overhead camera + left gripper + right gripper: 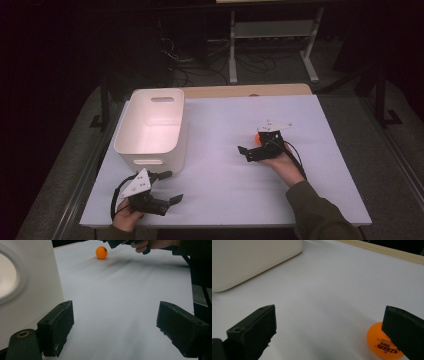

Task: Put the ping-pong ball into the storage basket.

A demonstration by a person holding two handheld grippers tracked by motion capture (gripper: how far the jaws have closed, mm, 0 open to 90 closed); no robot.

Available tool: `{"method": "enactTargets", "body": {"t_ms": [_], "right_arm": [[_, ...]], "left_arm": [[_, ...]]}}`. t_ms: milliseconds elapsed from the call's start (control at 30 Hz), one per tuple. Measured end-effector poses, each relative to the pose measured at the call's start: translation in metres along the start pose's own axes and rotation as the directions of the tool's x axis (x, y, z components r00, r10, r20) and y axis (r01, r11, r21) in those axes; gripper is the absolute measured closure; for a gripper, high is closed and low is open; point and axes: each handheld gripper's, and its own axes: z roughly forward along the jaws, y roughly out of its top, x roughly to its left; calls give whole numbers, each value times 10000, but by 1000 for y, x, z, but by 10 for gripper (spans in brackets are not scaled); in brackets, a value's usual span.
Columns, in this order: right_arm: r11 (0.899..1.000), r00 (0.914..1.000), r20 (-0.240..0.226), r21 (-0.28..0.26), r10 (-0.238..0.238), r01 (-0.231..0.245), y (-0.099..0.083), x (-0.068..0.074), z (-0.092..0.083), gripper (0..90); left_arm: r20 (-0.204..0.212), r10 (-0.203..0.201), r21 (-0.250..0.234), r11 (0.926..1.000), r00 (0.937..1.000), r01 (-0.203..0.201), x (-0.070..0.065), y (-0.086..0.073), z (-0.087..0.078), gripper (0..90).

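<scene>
Currently: orange ping-pong ball (384,343) on white surface (225,180), just beside right gripper (256,151), fingers wide; left gripper (167,187) wide, well apart.

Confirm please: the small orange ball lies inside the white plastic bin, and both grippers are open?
Not quite. The small orange ball lies on the white table, near the right gripper, outside the white plastic bin; the left gripper view shows this. Both grippers, including the left gripper, are open.
</scene>
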Motion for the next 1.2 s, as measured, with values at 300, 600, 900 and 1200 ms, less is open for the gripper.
{"method": "enactTargets", "body": {"t_ms": [300,600,900,1200], "right_arm": [[9999,9999,152,-97,73,-72,6,-7,0,0],[9998,9997,227,-167,66,-62,13,-11,4,0],[9997,9994,332,-225,88,-81,17,-16,5,0],[9997,9991,425,-231,44,-35,23,-20,7,0]], "left_arm": [[2,-5,-6,10000,10000,5,1,0,0,141],[12,-2,0,10000,10000,2,1,0,-1,141],[20,-27,-4,10000,10000,27,1,0,-1,141],[23,-32,6,10000,10000,32,1,0,-1,141]]}}
